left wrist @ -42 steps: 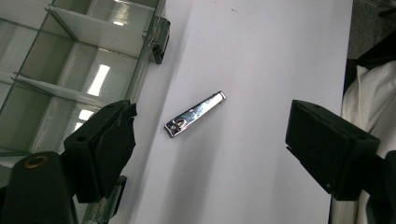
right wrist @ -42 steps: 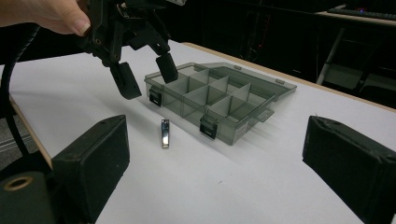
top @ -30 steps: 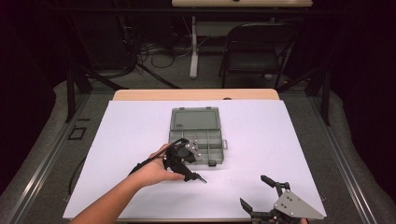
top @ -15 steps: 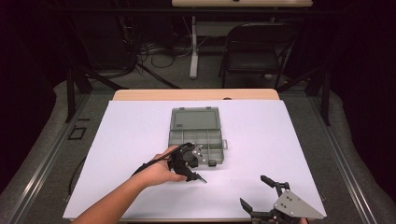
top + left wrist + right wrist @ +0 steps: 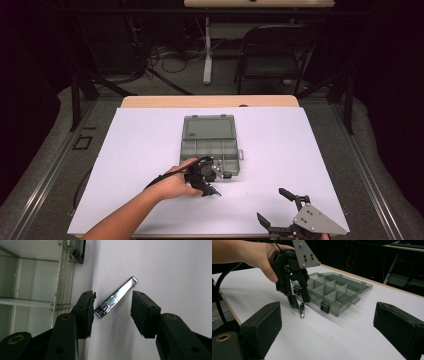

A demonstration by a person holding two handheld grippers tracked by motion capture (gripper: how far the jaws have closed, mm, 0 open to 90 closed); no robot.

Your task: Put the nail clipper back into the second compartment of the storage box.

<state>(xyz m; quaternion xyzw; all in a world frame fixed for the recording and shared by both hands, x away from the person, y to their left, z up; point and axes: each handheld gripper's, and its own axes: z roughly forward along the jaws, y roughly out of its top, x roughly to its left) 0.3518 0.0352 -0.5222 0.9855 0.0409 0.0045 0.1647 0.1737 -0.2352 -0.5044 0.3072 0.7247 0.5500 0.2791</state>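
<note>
Your left gripper point(image 5: 112, 312) sits open around the nail clipper point(image 5: 115, 297), just beside the open organizer box point(image 5: 210, 145). Nothing's grabbed yet, so pickup and boxing are probably left. Your right gripper point(image 5: 282, 212) is open too, well apart from the box.

White table point(image 5: 140, 150): organizer box point(image 5: 210, 142), probably nail clipper point(image 5: 115, 297).

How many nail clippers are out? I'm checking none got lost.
1: a nail clipper lies on the white table between the open left gripper jaws, beside the organizer box. Box compartments look empty.

Lab or recording room — dark walls, tangled black floor cables point(image 5: 165, 55), black folding metal chair point(image 5: 272, 55), white-covered surface point(image 5: 140, 145).
</note>
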